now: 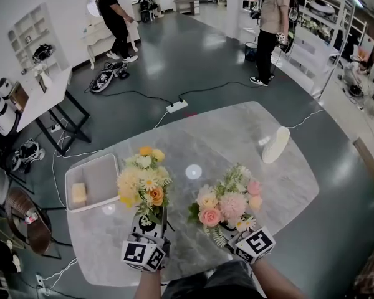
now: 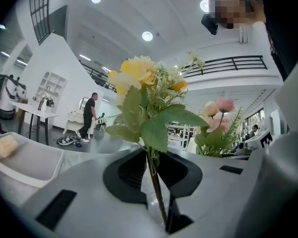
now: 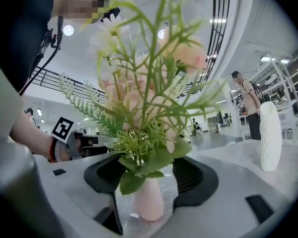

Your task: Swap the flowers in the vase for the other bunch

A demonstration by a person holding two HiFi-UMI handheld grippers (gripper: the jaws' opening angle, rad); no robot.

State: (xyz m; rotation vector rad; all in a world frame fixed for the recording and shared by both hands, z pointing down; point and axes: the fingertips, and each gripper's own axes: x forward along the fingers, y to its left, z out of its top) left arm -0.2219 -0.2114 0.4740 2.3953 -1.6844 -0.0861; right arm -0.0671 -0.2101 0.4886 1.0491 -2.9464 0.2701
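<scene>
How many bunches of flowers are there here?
2. The yellow and orange bunch is held by the left gripper, the pink bunch by the right gripper, side by side. No others show.

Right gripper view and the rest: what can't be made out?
- Pink base in the right claw: leaves cover its top; vase or stem wrap, unclear.
- White ribbed vessel: side-on in this view, mouth and contents hidden.
- Yellowish block, head view: too small to identify.
</scene>
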